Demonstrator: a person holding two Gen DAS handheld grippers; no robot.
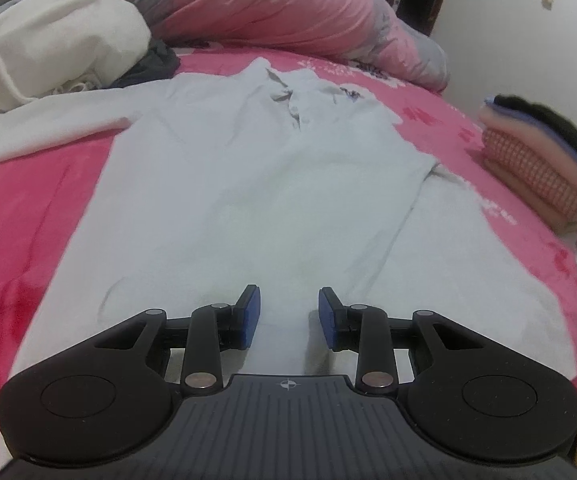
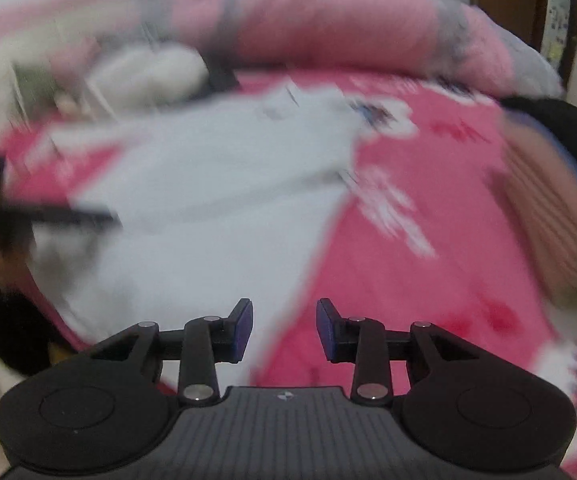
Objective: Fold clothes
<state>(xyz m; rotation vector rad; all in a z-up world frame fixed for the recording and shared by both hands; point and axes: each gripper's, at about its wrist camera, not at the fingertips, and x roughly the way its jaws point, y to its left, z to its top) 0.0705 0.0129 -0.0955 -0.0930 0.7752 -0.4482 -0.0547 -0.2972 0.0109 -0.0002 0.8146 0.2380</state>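
Spread flat on the bed [image 1: 28, 240], collar at the far end toward the rolled pink quilt [image 1: 288, 4] and hem nearest the cameras: a pale white polo shirt [image 1: 248, 184], front up, placket [image 1: 294, 110] visible, laid out so that its outline can be read and its edges reached. One sleeve stretched out to the left across the pink sheet; on the right, a fold or crease running down the body, though whether a side panel is already turned in there cannot be told for certain. Poised low over the hem, the left hand-held gripper [image 1: 288, 318], blue pads parted wide with nothing between them, only shirt cloth lying beneath the gap. Wide apart and empty too, the right hand-held gripper [image 2: 284, 330], hanging over the shirt's right edge where white cloth meets pink sheet; heavily smeared, that view, so little fine detail to trust. Heaped at the far left, a crumpled pile of white and grey garments [image 1: 48, 48], loose and unfolded. Stacked at the right edge, a neat pile of folded clothes [image 1: 536, 168], checked fabric on its side, kept well apart from the loose heap, presumably so sorted and unsorted stay distinct.
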